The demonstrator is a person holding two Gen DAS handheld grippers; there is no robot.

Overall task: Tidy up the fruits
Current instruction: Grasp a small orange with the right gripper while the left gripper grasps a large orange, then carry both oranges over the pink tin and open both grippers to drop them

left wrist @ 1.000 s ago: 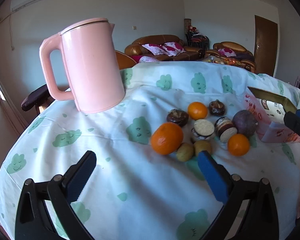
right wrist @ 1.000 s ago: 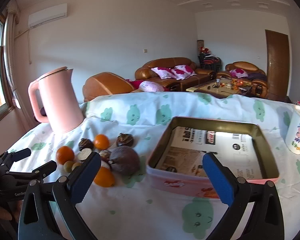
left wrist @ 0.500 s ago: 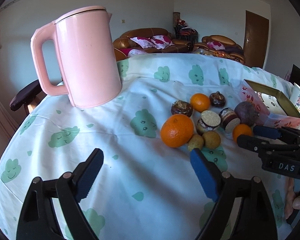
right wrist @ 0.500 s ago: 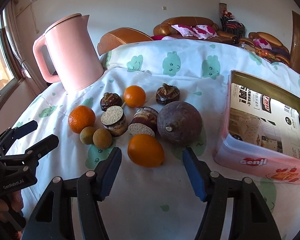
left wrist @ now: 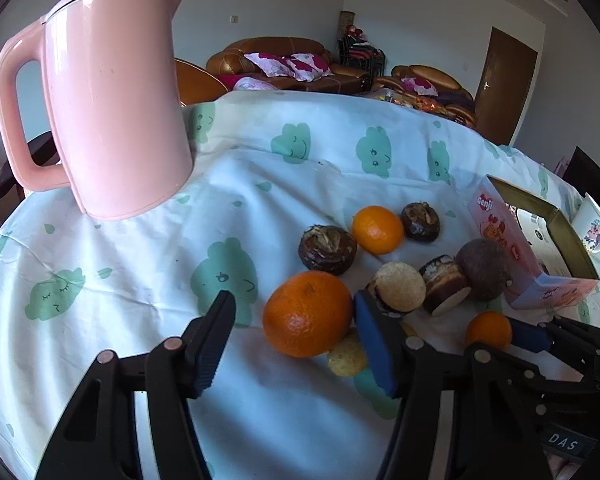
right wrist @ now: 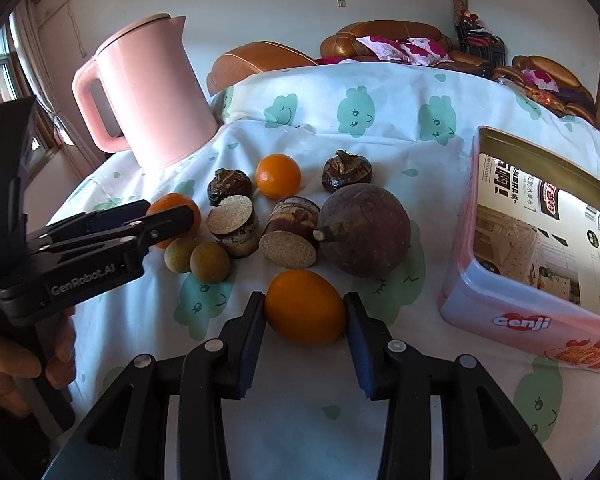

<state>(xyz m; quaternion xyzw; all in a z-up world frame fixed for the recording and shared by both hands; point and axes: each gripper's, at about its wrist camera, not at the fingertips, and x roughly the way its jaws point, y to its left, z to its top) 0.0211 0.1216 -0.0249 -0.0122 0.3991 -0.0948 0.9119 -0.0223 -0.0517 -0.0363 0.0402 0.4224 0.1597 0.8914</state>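
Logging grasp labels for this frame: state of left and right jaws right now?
Left gripper: open, jaws either side of the large orange, not gripping.
Right gripper: jaws against both sides of the small orange, apparently shut on it.

A pink kettle [right wrist: 152, 92] stood at the far left of the tabletop [right wrist: 380, 120], on its cloud-print cloth. A cartoon mug [left wrist: 594, 229] sat far right; brown sofas [right wrist: 388, 38] lined the wall beyond.

mug [left wrist: 592, 226] cut by frame edge, box [right wrist: 540, 240] cropped
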